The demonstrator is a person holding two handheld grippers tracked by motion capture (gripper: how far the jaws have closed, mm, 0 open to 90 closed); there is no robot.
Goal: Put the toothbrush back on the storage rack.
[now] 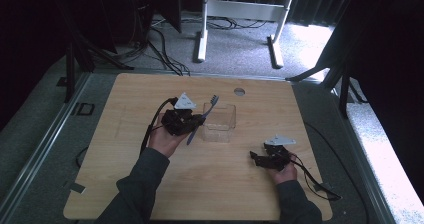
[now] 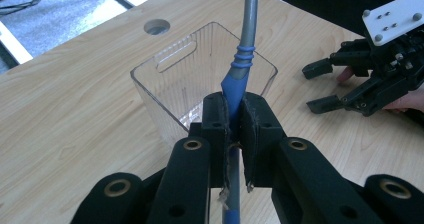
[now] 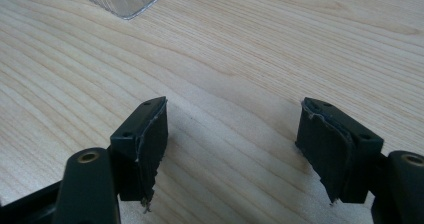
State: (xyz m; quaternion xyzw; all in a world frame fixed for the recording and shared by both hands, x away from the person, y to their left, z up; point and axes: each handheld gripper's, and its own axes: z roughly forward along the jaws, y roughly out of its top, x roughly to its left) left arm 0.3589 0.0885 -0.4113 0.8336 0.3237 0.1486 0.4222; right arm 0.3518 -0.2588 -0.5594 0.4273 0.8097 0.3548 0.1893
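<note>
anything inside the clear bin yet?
The bin looks empty: its bare floor and slotted wall show through. The toothbrush is clamped in the left hand-held gripper, at the bin's near rim. That gripper covers the near corner.

Both grippers were black, with angular linked arms. The left gripper [image 2: 233, 129] had brass-coloured rivets at its joints and thick pads [image 2: 255, 134] frayed pale along their edges. The right gripper [image 3: 232, 144] had small screw holes on its jaw blocks and the same worn pad [image 3: 325, 151] edges. Each carried a grey three-cornered plate [image 1: 185, 102] on top, the right one's studded with screws, and trailed a black cable [image 1: 150, 129]. The person wore dark grey long sleeves [image 1: 137, 189].
</note>
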